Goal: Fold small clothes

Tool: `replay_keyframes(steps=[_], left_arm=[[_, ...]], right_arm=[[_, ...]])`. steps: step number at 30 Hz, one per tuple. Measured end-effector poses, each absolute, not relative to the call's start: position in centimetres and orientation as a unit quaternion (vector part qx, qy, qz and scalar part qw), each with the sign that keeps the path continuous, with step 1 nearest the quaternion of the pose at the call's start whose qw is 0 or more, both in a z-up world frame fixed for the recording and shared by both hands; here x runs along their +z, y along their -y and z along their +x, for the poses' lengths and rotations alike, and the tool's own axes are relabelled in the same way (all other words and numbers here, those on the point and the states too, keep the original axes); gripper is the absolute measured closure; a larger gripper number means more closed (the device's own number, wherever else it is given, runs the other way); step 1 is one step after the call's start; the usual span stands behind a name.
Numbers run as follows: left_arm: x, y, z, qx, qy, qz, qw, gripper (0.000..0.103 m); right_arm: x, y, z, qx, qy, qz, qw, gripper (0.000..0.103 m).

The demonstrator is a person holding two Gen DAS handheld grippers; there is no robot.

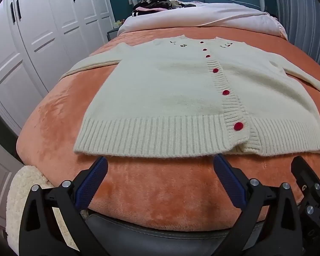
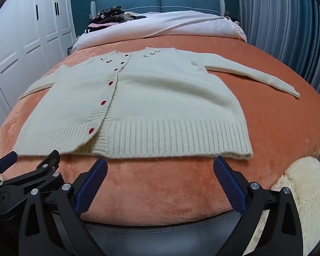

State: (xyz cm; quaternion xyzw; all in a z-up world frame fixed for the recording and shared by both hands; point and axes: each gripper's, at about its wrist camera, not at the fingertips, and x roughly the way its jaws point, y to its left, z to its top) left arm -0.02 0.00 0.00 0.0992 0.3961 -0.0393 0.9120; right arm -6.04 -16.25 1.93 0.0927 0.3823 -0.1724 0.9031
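A bed (image 1: 53, 128) covered by an orange plush blanket (image 2: 266, 128) carries a cream knit cardigan (image 1: 160, 98) with red buttons, laid flat and buttoned, sleeves spread to either side. Beyond it a white duvet (image 2: 181, 24) is bunched across the bed, with a pile of dark clothes (image 1: 153, 2) by the blue headboard (image 2: 160, 0).

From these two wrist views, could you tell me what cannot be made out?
- Cardigan: one sleeve's cuff leaves the left wrist view at its right edge.
- Embroidery by the neckline: too small to read in either view.
- Clothes pile by the headboard: too far and dark to sort, both views.
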Motion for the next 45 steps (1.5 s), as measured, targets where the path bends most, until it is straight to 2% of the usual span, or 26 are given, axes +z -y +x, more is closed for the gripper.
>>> replay_keyframes(steps=[45], left_arm=[[-0.9,0.8,-0.1,-0.053,-0.399,0.112,0.909,0.006]], right_arm=[[0.9,17.1,-5.8,-0.171,-0.396,0.107,0.896,0.005]])
